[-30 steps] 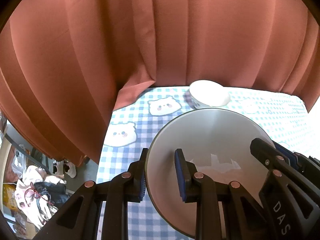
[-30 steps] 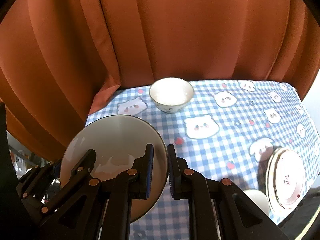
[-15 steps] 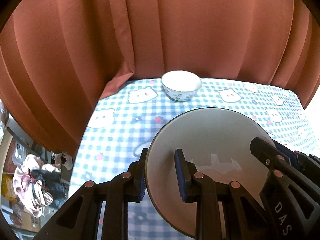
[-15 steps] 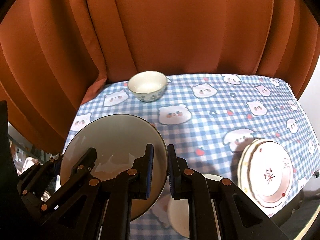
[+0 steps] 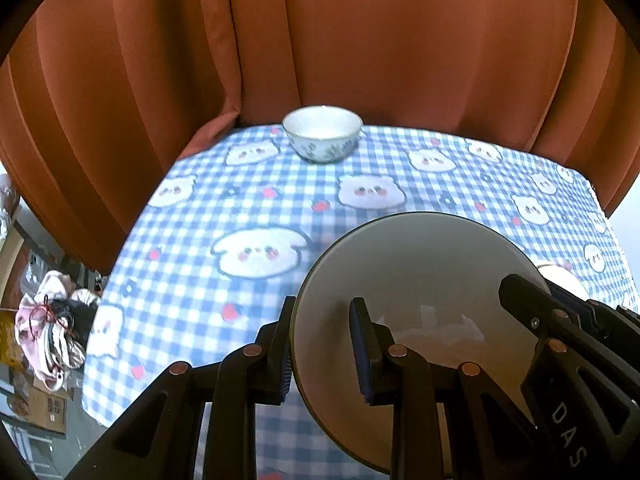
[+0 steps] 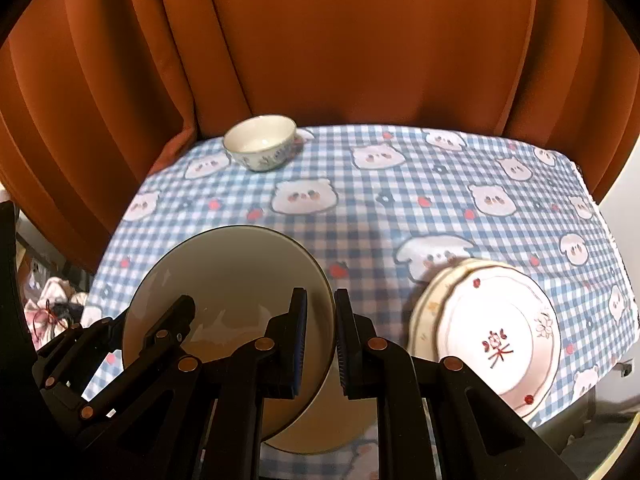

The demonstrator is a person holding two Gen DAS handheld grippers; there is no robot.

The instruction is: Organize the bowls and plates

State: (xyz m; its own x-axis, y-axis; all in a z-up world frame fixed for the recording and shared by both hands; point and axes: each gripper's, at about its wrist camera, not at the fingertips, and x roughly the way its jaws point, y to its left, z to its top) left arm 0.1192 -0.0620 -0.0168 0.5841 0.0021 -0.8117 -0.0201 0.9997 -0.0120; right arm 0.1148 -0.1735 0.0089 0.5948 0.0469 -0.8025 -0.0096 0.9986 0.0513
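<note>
Above the checked worktop [image 5: 248, 216], the left tongs [image 5: 322, 344] grip the near rim of a plain grey plate [image 5: 416, 264], held aloft; a patterned bowl [image 5: 322, 133] waits far back, unsorted.

Right view: right tongs [image 6: 320, 338] clamp that plate's opposite rim; decorated plates [image 6: 496, 332] are already stacked, another dish [image 6: 320, 432] below.

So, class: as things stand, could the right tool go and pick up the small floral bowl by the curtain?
Probably not yet. The right tool is clamped on the large grey bowl's rim; the small floral bowl sits unobstructed across the checked tablecloth.
</note>
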